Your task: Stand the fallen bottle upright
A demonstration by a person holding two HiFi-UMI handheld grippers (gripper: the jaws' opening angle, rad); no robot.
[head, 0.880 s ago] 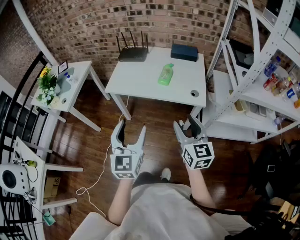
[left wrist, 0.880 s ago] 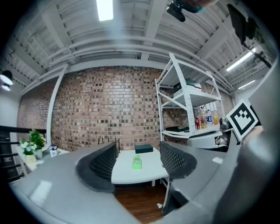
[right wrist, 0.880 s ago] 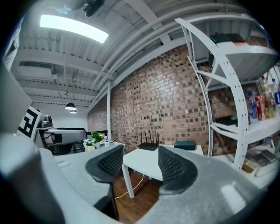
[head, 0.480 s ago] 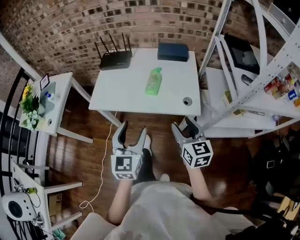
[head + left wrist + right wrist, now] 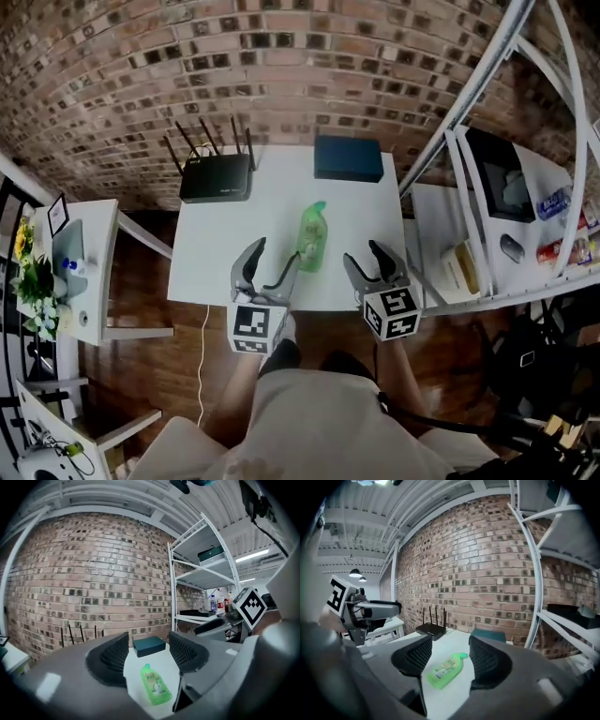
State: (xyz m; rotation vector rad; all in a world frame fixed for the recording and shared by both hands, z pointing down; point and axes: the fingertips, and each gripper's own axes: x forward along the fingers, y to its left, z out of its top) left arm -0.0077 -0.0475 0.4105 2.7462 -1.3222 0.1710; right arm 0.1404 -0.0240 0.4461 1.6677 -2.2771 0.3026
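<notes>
Looking steeply down on a white counter (image 5: pixel 267 211) set against a brick wall (image 5: pixel 281 66). Finding a green bottle (image 5: pixel 312 238) lying on its side near the counter's middle, its cap pointing away toward a dark teal box (image 5: pixel 348 158) at the far edge and its base pointing back toward the near edge.

Holding the left claw (image 5: pixel 274 255) over the near edge, just left of the bottle's lower half. Standing its jaws well apart, with the pads pressing on nothing. Seeing the bottle through the gap in the left gripper view, lying on the counter ahead with the teal box beyond it.

Holding the right claw (image 5: pixel 366 255) over the same edge, just right of the bottle. Standing its jaws parted too, at a middling width, with nothing between the pads. Framing the bottle through the gap from that side as well, its label facing up.

Flanking the bottle with both claws, then, and gripping it with neither. Not managing to tell from above whether the left claw's inner finger is brushing the bottle or merely passing beside it.

Noting a black router (image 5: pixel 217 178) with upright antennas at the counter's far left corner, well apart from the bottle. Noting also a white shelf rack (image 5: pixel 487 187) to the right and a small side table (image 5: pixel 89 281) with flowers (image 5: pixel 28 281) to the left.
</notes>
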